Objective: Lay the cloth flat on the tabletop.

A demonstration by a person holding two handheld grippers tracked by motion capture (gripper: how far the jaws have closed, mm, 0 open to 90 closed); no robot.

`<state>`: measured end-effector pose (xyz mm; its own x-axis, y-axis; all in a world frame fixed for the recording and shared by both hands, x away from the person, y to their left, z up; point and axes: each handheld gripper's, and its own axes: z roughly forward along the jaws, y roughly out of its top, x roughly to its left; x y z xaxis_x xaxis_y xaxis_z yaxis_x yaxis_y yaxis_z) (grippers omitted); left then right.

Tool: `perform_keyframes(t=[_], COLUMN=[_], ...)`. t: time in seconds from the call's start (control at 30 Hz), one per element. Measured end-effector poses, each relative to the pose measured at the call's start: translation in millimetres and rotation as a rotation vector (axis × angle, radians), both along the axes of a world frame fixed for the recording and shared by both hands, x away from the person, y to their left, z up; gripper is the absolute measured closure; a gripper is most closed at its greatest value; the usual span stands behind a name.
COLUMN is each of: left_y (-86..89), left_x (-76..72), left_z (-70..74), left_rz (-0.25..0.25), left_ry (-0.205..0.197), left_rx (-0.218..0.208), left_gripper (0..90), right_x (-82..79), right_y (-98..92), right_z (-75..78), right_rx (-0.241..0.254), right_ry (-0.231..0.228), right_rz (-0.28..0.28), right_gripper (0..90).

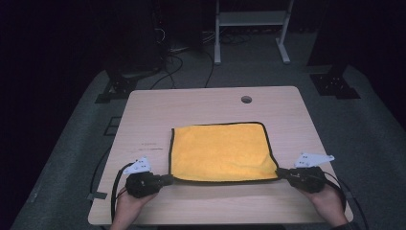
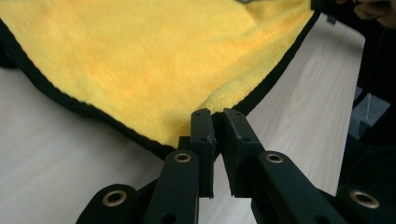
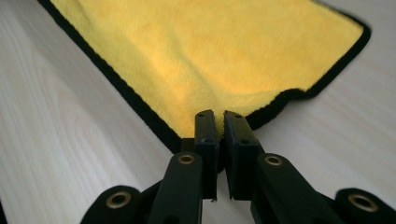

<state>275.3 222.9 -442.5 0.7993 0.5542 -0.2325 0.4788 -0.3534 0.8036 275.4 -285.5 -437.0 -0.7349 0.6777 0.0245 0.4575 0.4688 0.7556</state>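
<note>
While our left gripper and right gripper each pinch a near corner of the unlabelled yellow cloth, it lies flat mid-table, its longer side running left to right.

Yellow cloth, black-edged, on table.
Lies spread flat at the table's middle; both near corners are lifted slightly, pinched; far edge rests flat.
</note>
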Motion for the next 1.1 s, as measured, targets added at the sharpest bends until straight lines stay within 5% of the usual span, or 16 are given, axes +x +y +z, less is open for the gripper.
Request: perform_keyframes(t=[0.37, 0.67, 0.7, 0.83, 0.9, 0.97, 1.1], left_y=[-7.5, -10.0, -9.5, -1.9, -0.3, 2.7, 2.3], left_x=[-9.7, -16.0, -16.0, -13.0, -11.9, -6.9, 4.5], left_z=[-21.5, -24.2, -23.9, -15.9, -14.4, -13.1, -14.4], left_rz=[-0.009, -0.020, -0.012, 0.024, 0.037, 0.072, 0.097], left_ry=[0.096, 0.101, 0.098, 0.071, 0.064, 0.058, 0.048], left_rx=[0.159, 0.203, 0.192, 0.123, 0.118, 0.103, 0.117], left_gripper=[82.3, 78.4, 71.2, 55.7, 45.4, 37.0, 23.7], right_x=[-16.6, -21.4, -22.0, -19.8, -18.7, -12.5, 6.9], right_y=[8.1, 7.0, 6.4, 1.4, -0.5, -5.0, -12.1], right_z=[-23.7, -28.8, -28.4, -22.7, -21.4, -20.1, -23.4], right_rx=[-0.105, -0.107, -0.112, -0.072, -0.055, -0.029, 0.000], right_ry=[0.114, 0.159, 0.143, 0.101, 0.092, 0.057, 0.069], right_rz=[0.048, 0.055, 0.046, 0.003, -0.002, -0.034, -0.111], right_gripper=[83.1, 80.8, 71.2, 55.4, 52.2, 38.1, 23.8])
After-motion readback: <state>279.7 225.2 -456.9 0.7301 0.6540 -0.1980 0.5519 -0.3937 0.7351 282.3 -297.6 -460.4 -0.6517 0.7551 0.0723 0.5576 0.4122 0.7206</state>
